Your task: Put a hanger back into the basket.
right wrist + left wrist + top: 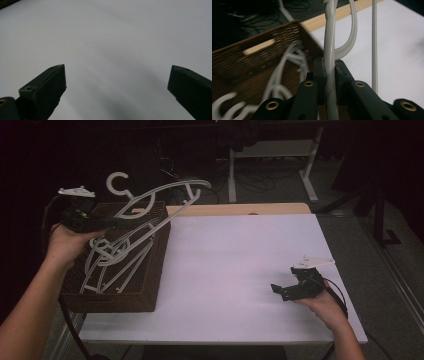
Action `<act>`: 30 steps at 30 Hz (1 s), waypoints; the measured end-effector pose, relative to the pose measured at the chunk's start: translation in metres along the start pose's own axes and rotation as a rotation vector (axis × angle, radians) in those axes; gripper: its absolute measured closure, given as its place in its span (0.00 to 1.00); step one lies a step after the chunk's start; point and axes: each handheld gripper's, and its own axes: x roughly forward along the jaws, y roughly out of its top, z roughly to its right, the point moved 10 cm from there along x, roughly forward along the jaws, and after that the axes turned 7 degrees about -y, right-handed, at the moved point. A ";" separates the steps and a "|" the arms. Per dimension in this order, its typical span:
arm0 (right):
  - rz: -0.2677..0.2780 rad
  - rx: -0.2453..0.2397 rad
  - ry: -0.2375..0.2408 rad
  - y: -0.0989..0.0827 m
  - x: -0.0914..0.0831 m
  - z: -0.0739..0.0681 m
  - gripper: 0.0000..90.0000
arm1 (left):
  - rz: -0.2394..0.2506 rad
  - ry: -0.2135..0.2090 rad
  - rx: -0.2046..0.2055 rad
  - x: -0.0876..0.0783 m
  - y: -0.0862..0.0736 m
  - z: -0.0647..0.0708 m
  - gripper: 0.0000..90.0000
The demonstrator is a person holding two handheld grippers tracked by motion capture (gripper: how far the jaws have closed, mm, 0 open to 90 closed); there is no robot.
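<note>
White plastic hanger [165,195]: high view, lifted above wicker basket [150,285], others left inside. Left gripper view: left gripper [329,75] clamped on its bar. Right gripper view: right gripper [116,85] agape, empty, over table [112,30]; set-down pending.

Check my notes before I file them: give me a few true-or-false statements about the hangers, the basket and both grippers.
1. The left gripper is shut on a white hanger. True.
2. The held hanger lies flat on the white table. False: it is lifted above the basket.
3. More white hangers lie in the basket. True.
4. The right gripper holds a hanger. False: its jaws stand open over bare table.
5. The basket is at the table's right edge. False: it is at the left.
</note>
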 end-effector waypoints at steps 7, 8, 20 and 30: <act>-0.011 -0.001 -0.007 -0.002 0.002 0.001 0.02 | -0.019 0.064 -0.049 -0.017 -0.034 -0.044 0.91; -0.011 -0.001 -0.009 -0.002 0.002 0.001 0.02 | -0.024 0.075 -0.055 -0.018 -0.039 -0.050 0.91; -0.021 0.000 -0.027 -0.004 0.003 0.005 0.02 | -0.094 0.153 -0.101 -0.024 -0.081 -0.091 0.91; -0.027 -0.002 -0.038 -0.006 0.002 0.006 0.02 | -0.141 0.165 -0.115 -0.012 -0.095 -0.100 0.91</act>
